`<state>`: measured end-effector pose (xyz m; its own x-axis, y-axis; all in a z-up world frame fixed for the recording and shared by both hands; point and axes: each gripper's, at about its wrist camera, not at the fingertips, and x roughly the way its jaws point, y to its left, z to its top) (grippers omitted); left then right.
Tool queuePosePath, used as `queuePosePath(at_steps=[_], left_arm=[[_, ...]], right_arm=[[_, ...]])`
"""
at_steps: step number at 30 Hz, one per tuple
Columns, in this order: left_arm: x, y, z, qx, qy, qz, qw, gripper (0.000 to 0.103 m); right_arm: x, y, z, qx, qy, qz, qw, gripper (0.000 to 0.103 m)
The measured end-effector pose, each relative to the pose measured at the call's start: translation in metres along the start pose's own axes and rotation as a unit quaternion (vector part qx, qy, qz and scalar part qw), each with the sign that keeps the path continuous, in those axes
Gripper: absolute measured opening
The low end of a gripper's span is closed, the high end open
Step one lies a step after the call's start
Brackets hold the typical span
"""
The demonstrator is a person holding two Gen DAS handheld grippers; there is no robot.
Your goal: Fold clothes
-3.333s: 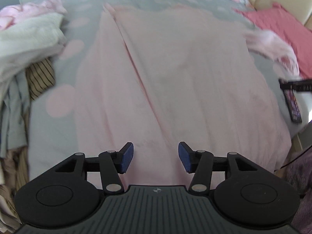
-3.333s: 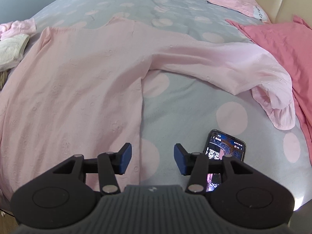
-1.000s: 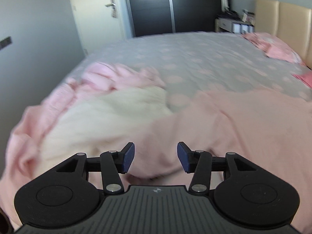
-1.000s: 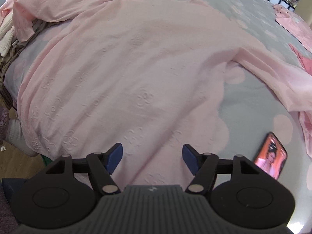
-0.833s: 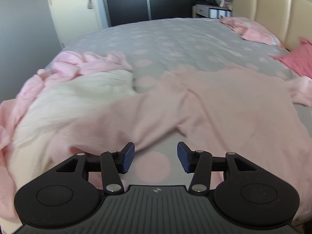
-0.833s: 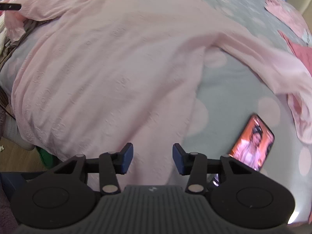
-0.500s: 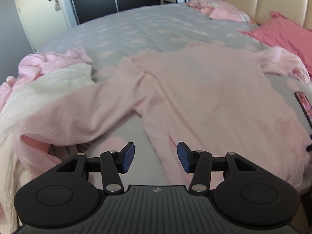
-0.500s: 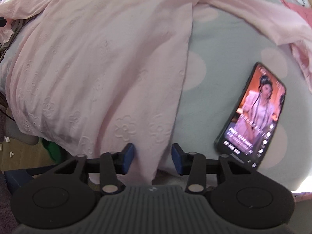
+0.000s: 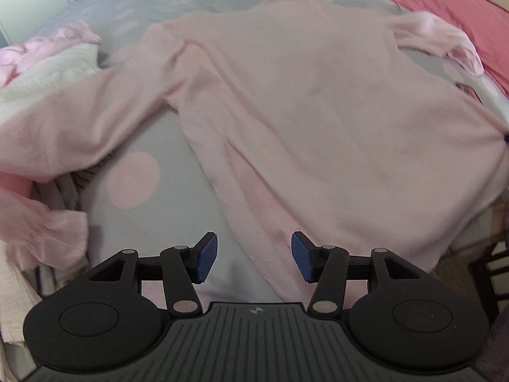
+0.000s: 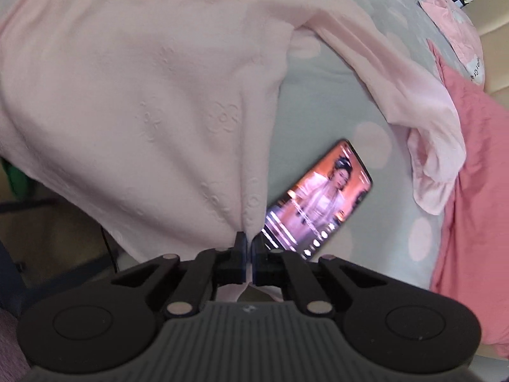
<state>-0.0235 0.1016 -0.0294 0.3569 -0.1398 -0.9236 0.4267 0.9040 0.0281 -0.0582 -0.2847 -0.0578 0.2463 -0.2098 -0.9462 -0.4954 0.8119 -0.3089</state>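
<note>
Both views motion-blurred. Pink shirt [image 9: 318,111] lies spread on the bed [image 9: 203,191]; its hem corner is hidden inside the right gripper [image 10: 247,243], now pinched on it, spread a second ago. Left gripper [image 9: 254,256] spread, opening slightly, hem edge lying between its pads. Phone [image 10: 321,200] partly cut off.

The top [image 10: 133,73] was pale pink, embossed with small flowers. The bedspread [image 9: 197,9] was grey with pink dots. At the right of the frame lay a coral-pink pillow [image 10: 474,172].
</note>
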Motion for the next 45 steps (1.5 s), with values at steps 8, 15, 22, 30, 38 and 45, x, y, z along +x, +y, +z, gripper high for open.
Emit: queuePosePath(at_steps=[8, 15, 22, 30, 38, 45], left_arm=[[0.034, -0.016, -0.027, 0.01, 0.075, -0.013, 0.997, 0.03], [0.002, 0.006, -0.03, -0.043, 0.056, -0.055, 0.996, 0.0], [-0.068, 0.05, -0.029, -0.097, 0.03, -0.074, 0.9921, 0.0], [-0.041, 0.07, -0.039, -0.093, 0.119, -0.035, 0.988, 0.0], [-0.024, 0.072, -0.052, -0.096, 0.154, -0.026, 0.9832, 0.0], [-0.043, 0.072, -0.027, -0.107, 0.096, -0.039, 0.9888, 0.001]], right_arm=[[0.01, 0.002, -0.002, -0.021, 0.019, -0.002, 1.0, 0.003], [-0.006, -0.003, 0.003, -0.013, 0.004, 0.013, 1.0, 0.003], [-0.047, -0.014, 0.0, -0.01, -0.005, 0.066, 0.998, 0.003], [-0.017, 0.008, -0.001, -0.027, 0.045, 0.08, 0.995, 0.004], [-0.017, 0.01, 0.0, -0.021, 0.04, 0.076, 0.996, 0.014], [-0.026, -0.018, 0.012, 0.026, -0.001, 0.077, 0.997, 0.014]])
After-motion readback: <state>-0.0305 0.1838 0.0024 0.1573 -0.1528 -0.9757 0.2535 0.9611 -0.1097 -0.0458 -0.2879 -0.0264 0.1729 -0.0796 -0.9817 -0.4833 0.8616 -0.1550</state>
